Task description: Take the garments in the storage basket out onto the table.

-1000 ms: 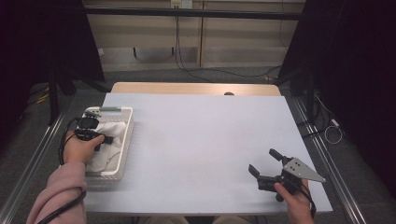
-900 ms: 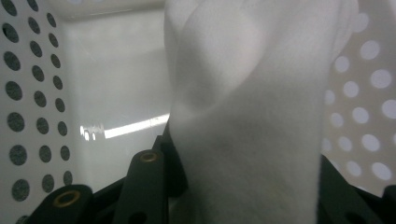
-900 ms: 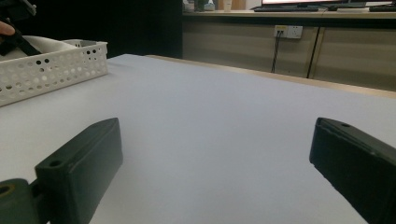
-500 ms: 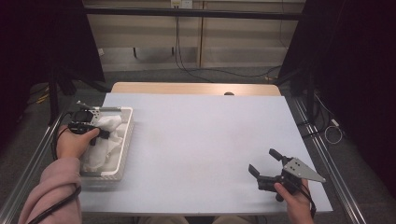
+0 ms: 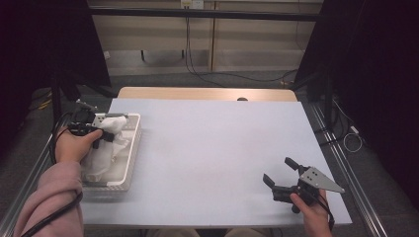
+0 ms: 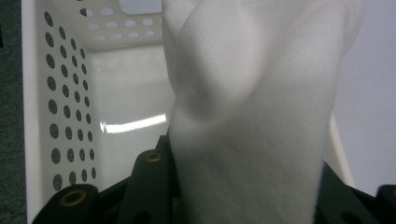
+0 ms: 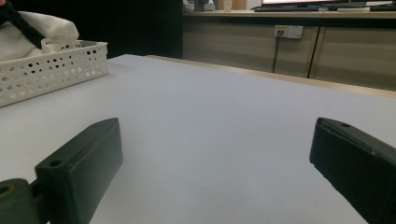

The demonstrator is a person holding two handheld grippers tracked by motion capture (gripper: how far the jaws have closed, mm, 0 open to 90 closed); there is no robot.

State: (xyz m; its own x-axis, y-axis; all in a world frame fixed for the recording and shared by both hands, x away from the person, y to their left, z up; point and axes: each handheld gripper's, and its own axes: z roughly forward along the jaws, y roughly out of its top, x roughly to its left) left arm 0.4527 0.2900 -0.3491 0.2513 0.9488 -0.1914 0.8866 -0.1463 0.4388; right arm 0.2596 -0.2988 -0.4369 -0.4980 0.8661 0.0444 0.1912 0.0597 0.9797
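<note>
A pink sleeve [image 5: 47, 197] is worn on the left arm; a black cable [image 5: 47, 219] is trailed beside that sleeve. Black jaws and a grey three-cornered plate [image 5: 321, 180] are carried by the right gripper [image 5: 280, 174].

A white cloth [image 5: 109, 140], soft and bunched, rises partly out of the white perforated basket [image 5: 129, 160] at the frame's left.

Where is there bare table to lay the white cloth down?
The wide patch between the basket and the right tool is bare. It is crowded inside the basket, where the left tool grips the cloth.
</note>
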